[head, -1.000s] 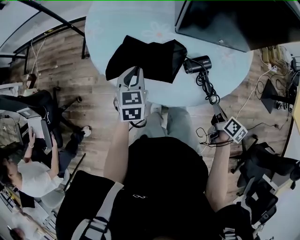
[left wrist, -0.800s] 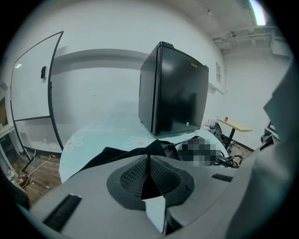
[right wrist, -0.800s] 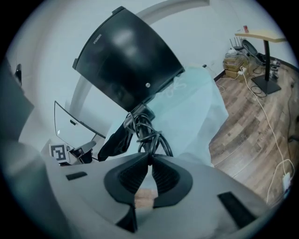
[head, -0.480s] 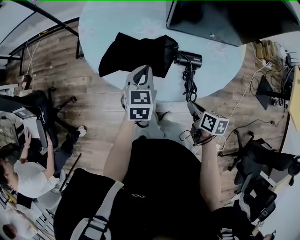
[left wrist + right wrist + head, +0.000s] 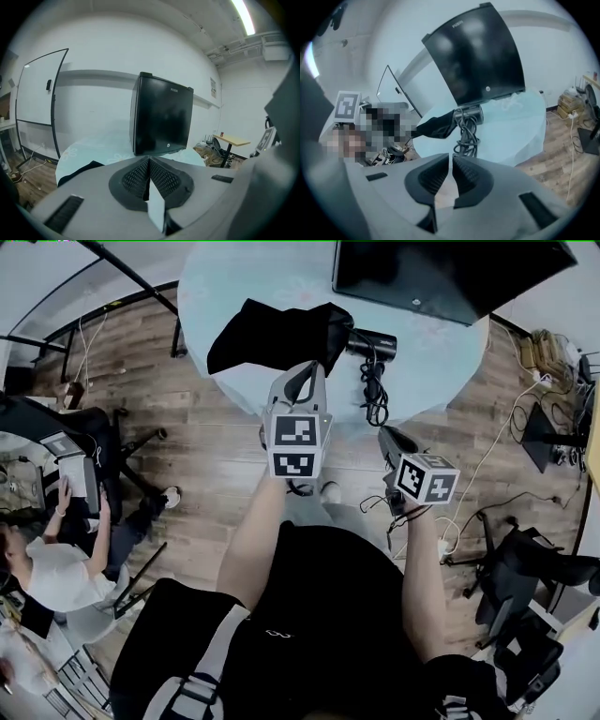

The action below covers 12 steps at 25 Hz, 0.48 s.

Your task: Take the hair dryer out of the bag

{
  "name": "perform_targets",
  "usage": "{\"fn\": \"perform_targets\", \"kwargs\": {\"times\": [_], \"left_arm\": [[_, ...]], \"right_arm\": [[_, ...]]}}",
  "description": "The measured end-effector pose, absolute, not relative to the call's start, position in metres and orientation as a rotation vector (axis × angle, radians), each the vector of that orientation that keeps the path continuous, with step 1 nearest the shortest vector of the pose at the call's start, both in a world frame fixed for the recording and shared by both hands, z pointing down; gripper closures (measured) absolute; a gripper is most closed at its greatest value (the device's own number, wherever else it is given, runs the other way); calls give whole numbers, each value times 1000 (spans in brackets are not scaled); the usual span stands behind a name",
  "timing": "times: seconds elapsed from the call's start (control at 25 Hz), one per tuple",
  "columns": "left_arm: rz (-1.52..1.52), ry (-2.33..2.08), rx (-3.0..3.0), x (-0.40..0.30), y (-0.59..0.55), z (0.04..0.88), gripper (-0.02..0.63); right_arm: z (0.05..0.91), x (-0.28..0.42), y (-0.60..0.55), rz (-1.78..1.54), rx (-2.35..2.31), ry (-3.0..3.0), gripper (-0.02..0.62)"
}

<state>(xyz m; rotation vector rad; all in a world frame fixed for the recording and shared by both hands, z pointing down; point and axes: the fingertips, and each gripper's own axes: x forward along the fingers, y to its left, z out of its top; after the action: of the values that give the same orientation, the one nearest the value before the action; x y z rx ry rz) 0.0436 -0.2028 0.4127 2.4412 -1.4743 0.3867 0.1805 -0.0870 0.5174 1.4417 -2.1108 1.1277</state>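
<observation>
On the round pale table (image 5: 441, 362) lies the black bag (image 5: 272, 334), limp and flat. The black hair dryer (image 5: 373, 343) lies outside it at its right end, its coiled cord (image 5: 373, 390) trailing toward the near edge. My left gripper (image 5: 306, 371) hovers at the table's near edge just short of the bag, shut and empty. In its own view the left gripper (image 5: 149, 161) faces the bag (image 5: 77, 171). My right gripper (image 5: 386, 434) hangs off the table below the cord. The right gripper (image 5: 451, 159) is shut on nothing, with the hair dryer (image 5: 471, 114) and cord (image 5: 466, 138) ahead.
A large black monitor (image 5: 450, 277) stands at the table's far side. A person (image 5: 47, 568) sits at the left beside a chair. Office chairs (image 5: 525, 568) and cables (image 5: 487, 465) crowd the wooden floor on the right. A whiteboard (image 5: 37, 93) stands behind the table.
Both grippers have drawn back from the table toward me. The left one came off the bag's near edge and rose; the right one moved left and rolled.
</observation>
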Motion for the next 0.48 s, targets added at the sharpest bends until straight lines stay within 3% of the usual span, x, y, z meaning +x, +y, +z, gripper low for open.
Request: {"fn": "perform_targets", "kwargs": {"times": [0.48], "left_arm": [[127,-1615,2605,68,-147,292,592]], "right_arm": [[342,177,-126,643,1610,-2580,591]]}}
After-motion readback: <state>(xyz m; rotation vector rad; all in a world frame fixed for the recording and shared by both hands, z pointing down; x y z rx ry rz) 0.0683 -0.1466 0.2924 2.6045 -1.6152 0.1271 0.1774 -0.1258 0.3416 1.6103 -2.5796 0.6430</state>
